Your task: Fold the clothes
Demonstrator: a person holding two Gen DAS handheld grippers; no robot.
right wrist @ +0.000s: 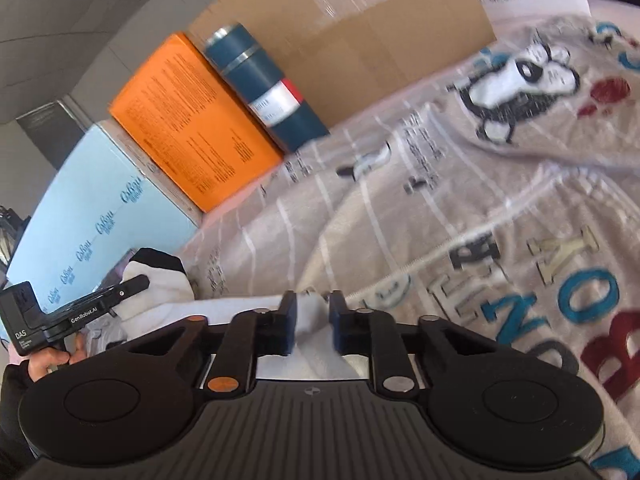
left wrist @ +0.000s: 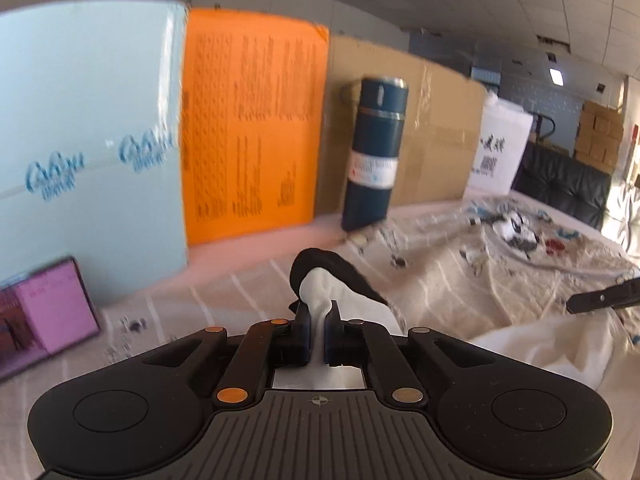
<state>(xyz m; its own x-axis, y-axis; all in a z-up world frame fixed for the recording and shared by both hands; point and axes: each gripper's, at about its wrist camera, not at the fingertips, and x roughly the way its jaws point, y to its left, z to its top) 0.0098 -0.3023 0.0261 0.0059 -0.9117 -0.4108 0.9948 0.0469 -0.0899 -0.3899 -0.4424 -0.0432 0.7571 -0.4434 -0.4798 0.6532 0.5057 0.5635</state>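
A white garment with a black trim (left wrist: 320, 286) lies on a beige printed blanket (left wrist: 480, 276). My left gripper (left wrist: 318, 314) is shut on a fold of its white cloth, with the black part bunched just beyond the fingertips. In the right wrist view, my right gripper (right wrist: 313, 306) has the white cloth (right wrist: 314, 336) pinched between its pads, low over the blanket (right wrist: 440, 220). The left gripper (right wrist: 138, 283) shows there at the far left, held by a hand (right wrist: 48, 360), on the same garment. One finger of the right gripper (left wrist: 600, 300) shows at the right edge of the left wrist view.
A dark blue flask (left wrist: 374, 152) stands at the back against a cardboard box (left wrist: 436, 132). To its left stand an orange box (left wrist: 248, 128) and a light blue box (left wrist: 88, 140). A pink box (left wrist: 52, 316) lies at the near left.
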